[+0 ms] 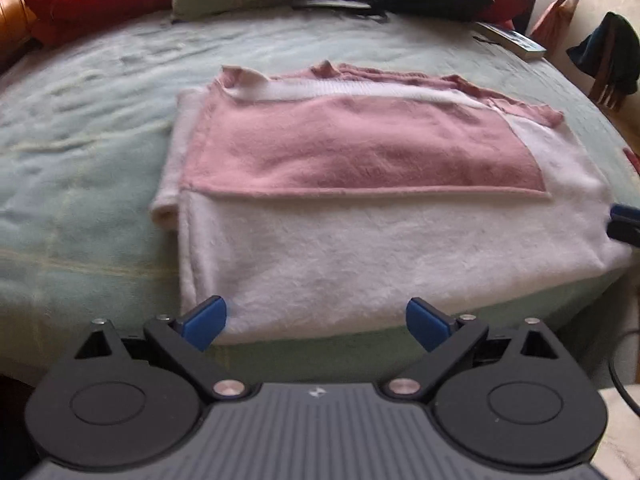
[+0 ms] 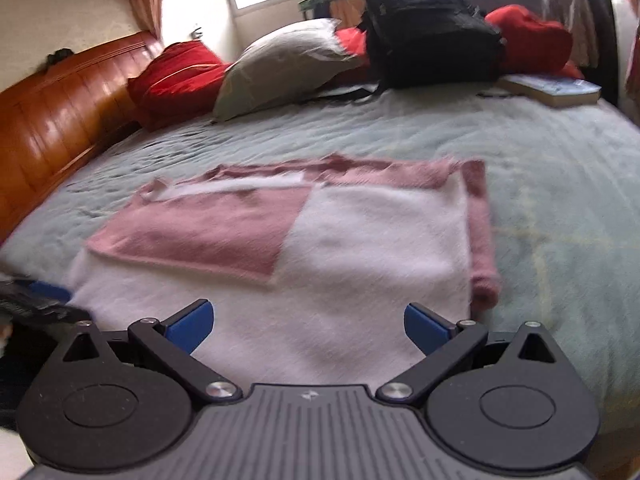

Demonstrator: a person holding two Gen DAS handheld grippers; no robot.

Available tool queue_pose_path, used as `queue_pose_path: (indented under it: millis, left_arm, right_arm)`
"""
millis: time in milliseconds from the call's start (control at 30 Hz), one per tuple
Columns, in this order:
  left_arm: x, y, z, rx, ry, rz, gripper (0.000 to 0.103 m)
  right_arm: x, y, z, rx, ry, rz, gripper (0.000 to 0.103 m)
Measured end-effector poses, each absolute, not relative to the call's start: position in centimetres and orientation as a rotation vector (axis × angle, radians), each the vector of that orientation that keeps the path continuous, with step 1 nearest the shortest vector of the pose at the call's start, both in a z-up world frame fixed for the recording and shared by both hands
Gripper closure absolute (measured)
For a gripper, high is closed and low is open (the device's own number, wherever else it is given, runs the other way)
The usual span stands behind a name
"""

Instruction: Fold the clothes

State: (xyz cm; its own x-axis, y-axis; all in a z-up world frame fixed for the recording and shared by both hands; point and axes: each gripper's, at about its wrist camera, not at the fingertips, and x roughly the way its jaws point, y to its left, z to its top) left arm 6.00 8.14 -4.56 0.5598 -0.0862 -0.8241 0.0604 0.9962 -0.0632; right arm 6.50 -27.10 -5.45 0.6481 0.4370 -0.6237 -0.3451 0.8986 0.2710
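A fuzzy pink and white garment [image 1: 360, 200] lies folded into a rough rectangle on the pale green bedspread [image 1: 80, 140]. Its pink panel sits over the white part. My left gripper [image 1: 316, 322] hangs open just before the garment's near white edge, with nothing between its blue fingertips [image 1: 206, 320]. In the right wrist view the same garment [image 2: 320, 240] spreads ahead, and my right gripper [image 2: 308, 326] is open above its near white edge, holding nothing. The right gripper's blue tip [image 1: 624, 222] shows at the garment's right side in the left wrist view.
Red cushions [image 2: 176, 76], a grey pillow [image 2: 280, 64] and a black backpack [image 2: 428, 36] line the far side of the bed. A book [image 2: 552, 90] lies at the far right. A wooden headboard [image 2: 52, 120] stands at left. Dark clothing hangs on a chair [image 1: 608, 56] beside the bed.
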Motion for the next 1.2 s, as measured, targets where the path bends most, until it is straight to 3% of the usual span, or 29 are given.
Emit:
queue_pose_path:
  millis: [100, 300, 633, 833, 1200]
  left_arm:
    - [6.2, 8.3, -3.5, -0.048, 0.91, -0.114, 0.006]
    - [6.8, 9.5, -5.3, -0.066, 0.962, -0.06, 0.006]
    - [10.4, 9.4, -1.8, -0.073, 0.829, -0.17, 0.006]
    - [14.2, 10.1, -3.7, -0.157, 0.894, -0.219, 0.006]
    - [16.5, 12.4, -5.1, -0.191, 0.957, -0.221, 0.006]
  right_arm:
    - [5.9, -27.0, -5.8, 0.142, 0.77, 0.471, 0.0]
    - [4.5, -28.4, -7.0, 0.165, 0.822, 0.421, 0.0]
    - [8.7, -26.4, -4.1, 0.016, 0.691, 0.38, 0.0]
    - [13.1, -25.9, -6.8, 0.019, 0.789, 0.306, 0.0]
    - [12.6, -25.4, -7.6, 0.014, 0.77, 0.288, 0.0]
